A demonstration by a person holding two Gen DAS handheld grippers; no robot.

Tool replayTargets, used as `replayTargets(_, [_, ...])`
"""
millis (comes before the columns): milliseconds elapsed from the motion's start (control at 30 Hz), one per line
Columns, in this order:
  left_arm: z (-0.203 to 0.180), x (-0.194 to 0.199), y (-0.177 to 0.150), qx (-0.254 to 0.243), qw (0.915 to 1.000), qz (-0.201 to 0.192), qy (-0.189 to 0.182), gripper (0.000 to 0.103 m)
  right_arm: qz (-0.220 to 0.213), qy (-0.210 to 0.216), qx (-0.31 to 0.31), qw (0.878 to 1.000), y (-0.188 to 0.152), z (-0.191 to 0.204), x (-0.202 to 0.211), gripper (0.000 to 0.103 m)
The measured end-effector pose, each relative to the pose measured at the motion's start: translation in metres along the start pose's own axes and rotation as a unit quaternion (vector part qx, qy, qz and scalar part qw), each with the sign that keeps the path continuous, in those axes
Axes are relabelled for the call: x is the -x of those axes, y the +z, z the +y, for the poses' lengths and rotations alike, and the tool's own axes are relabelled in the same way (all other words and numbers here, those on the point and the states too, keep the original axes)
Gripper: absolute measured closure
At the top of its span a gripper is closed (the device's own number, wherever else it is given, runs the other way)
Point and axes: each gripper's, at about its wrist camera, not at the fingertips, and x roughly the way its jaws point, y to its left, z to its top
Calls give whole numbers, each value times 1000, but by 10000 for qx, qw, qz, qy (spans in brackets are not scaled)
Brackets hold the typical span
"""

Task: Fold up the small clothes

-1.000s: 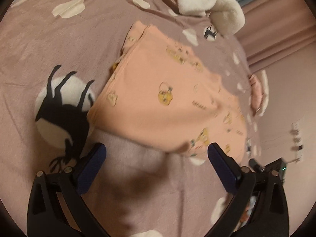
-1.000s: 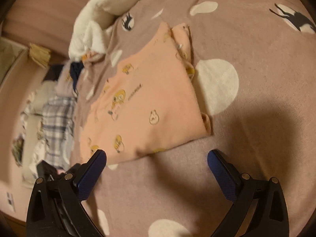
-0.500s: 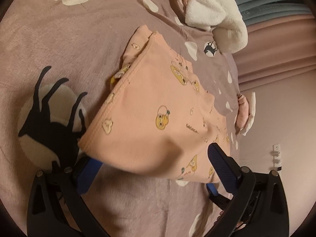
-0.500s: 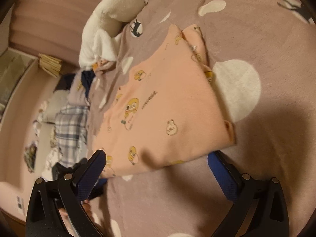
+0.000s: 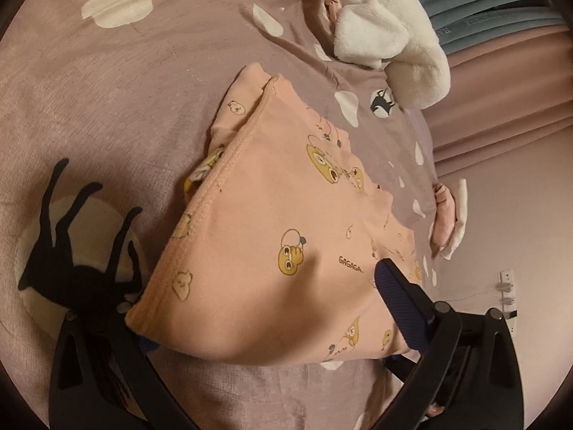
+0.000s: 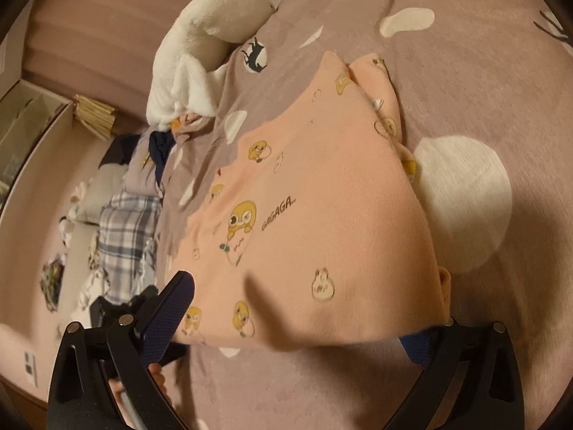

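The bedspread (image 5: 107,114), mauve with white blobs and black cat shapes, fills both views and serves as the work surface. On it lies the peach garment (image 5: 286,222), printed with yellow cartoon figures, already folded into a compact stack of several layers (the doubled hem and a tucked-in inner layer show along its left edge). Beyond the garment's far end sits a white fleece (image 5: 390,36), bunched up. Off the garment's right side, at the bedspread's edge, a small pink-and-white piece (image 5: 447,222) hangs. In the right wrist view a heap of other clothes (image 6: 125,222), one plaid, lies past the garment's left side.

The left gripper (image 5: 258,326) stands wide, its fingers straddling the garment's near edge: the right pad rests on top of the cloth while the left one is hidden under the near corner. The right gripper (image 6: 297,311) is likewise spread wide across the near edge, its left pad at the garment's near left corner and its right pad tucked beneath the near right corner. Neither tool is pinching cloth, as far as I can judge.

The folding of this garment looks largely done: it is a tidy rectangle. What seems left is one more fold or lifting the stack aside, then the unfolded pieces beyond it.
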Motion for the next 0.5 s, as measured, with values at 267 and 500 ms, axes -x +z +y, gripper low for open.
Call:
replayTargets(267, [0, -3, 0, -124, 9987, -219, 443, 30, -102, -330, 440, 9984, 1, 8, -7, 3])
replayTargets(500, [9, -7, 4, -225, 9956, -271, 865, 91, -77, -987, 614, 9932, 6, 1, -9, 76])
